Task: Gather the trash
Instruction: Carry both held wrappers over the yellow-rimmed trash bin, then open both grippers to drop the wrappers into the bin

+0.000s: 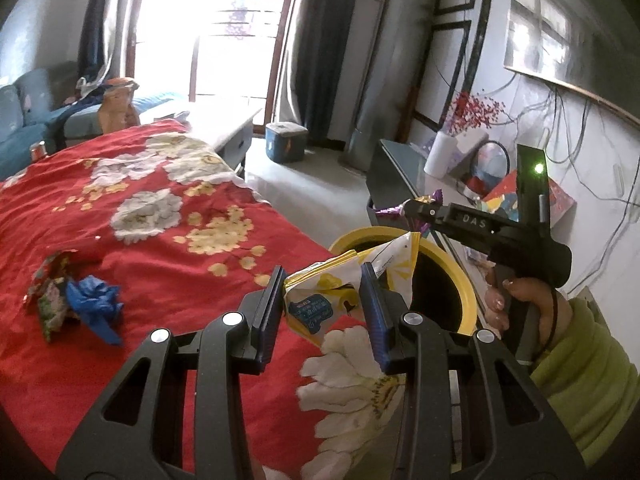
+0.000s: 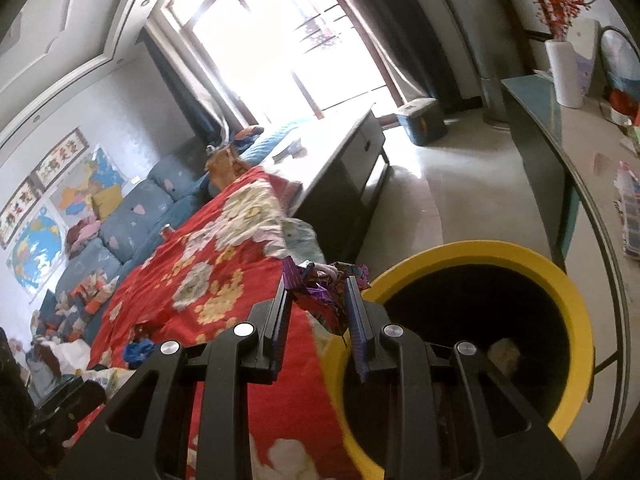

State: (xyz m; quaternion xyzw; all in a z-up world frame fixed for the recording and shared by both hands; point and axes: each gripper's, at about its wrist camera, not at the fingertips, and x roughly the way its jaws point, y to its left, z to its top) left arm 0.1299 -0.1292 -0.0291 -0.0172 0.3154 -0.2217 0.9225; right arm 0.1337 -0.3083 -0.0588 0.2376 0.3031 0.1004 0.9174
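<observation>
Yellow snack bag (image 1: pixel 320 296) is clamped in the left claw (image 1: pixel 326 280); right claw (image 2: pixel 316 292) grips a purple wrapper (image 2: pixel 316 286) beside the yellow bin (image 2: pixel 576 300).

A floral cloth (image 1: pixel 160 240) covers the table in the foreground. On its left part lie a crumpled wrapper (image 1: pixel 50 292) and, touching it on the right, a wad of plastic (image 1: pixel 96 304). Off the table's right edge stands a round bin (image 2: pixel 576 312), with a scrap (image 2: pixel 505 354) lying at its bottom. Right of the bin runs a sideboard (image 2: pixel 560 128) carrying a vase (image 2: pixel 565 72). Behind the table stand a sofa (image 2: pixel 132 224) on the left and a low cabinet (image 2: pixel 352 176); a storage box (image 1: pixel 286 142) sits on the floor near the window (image 1: pixel 224 28).
</observation>
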